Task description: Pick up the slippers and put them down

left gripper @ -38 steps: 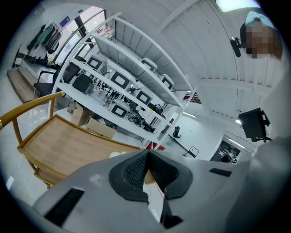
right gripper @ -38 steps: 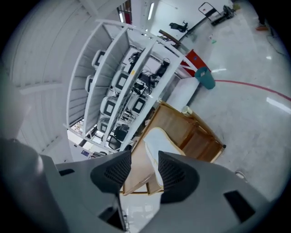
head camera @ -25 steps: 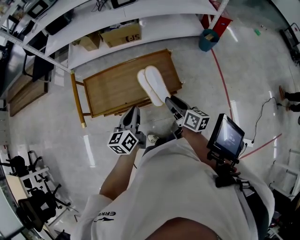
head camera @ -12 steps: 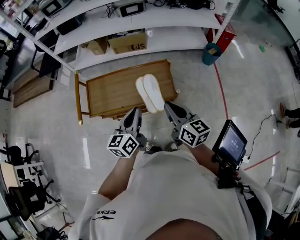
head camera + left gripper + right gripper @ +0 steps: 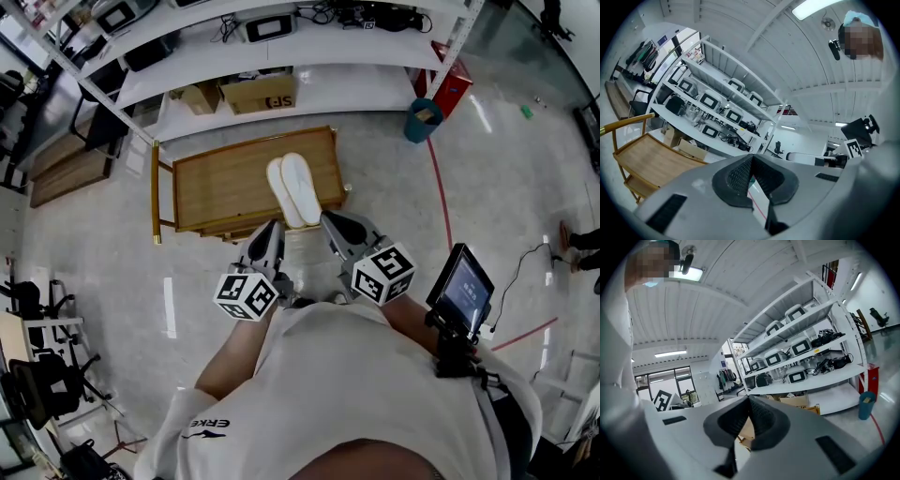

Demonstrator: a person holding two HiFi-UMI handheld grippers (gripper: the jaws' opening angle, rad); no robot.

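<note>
Dark ribbed fingers [image 5: 736,178] of the left gripper [image 5: 751,158] closed tip to tip, nothing between them. Same on the right gripper [image 5: 749,400]: pads together, empty. Both over pale floor [image 5: 394,197], tips just short of the near edge of the wooden counter [image 5: 211,183]. At twelve o'clock from the grippers, white slippers [image 5: 292,190] side by side on the counter's near right part, untouched. Further at twelve, cardboard box [image 5: 258,92] under white shelving [image 5: 281,56]; at two o'clock, teal bin [image 5: 422,117].

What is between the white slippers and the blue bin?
Nothing stands there. In the head view, only bare wooden table lies beside the slippers, then bare floor up to the blue bin.
</note>
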